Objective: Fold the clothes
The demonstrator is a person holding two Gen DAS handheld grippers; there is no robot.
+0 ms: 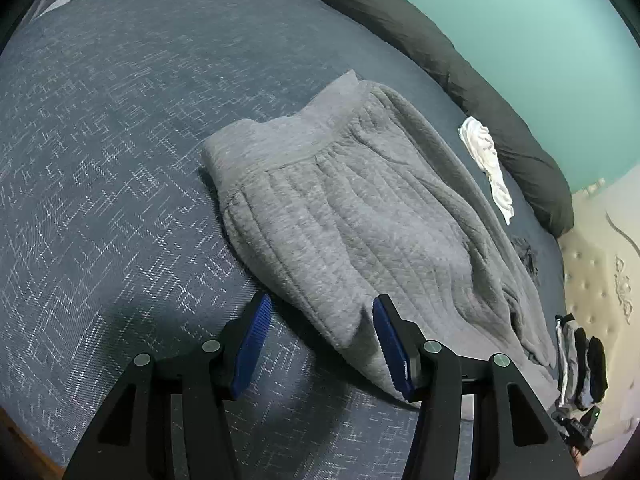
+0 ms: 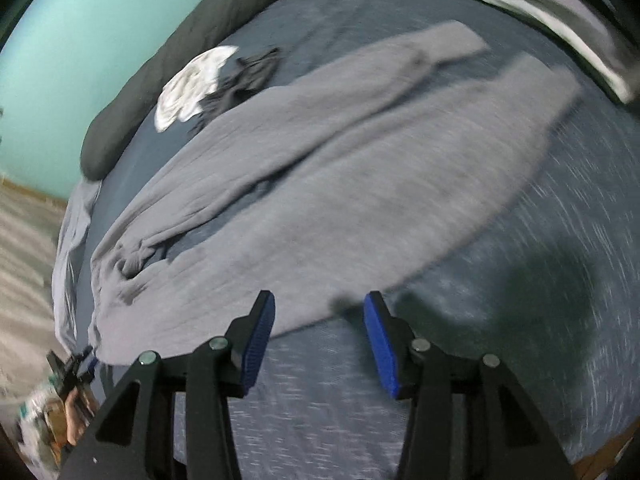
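A grey quilted sweatshirt (image 1: 352,208) lies spread on the blue patterned bedspread (image 1: 100,140), its ribbed hem toward the far side. My left gripper (image 1: 320,340) is open just above the bed, and a near corner of the sweatshirt lies between its blue pads (image 1: 256,340), close to the right one. In the blurred right wrist view the same sweatshirt (image 2: 340,184) stretches across the bed with one sleeve lying along its far side. My right gripper (image 2: 320,336) hangs open over the garment's near edge, holding nothing.
A long dark bolster (image 1: 440,60) runs along the teal wall. A crumpled white cloth (image 1: 488,160) and a small dark garment (image 2: 248,76) lie beside it. Folded clothes (image 1: 580,368) are stacked by the cream tufted headboard (image 1: 600,272). More grey fabric (image 2: 560,20) sits at the bed's far end.
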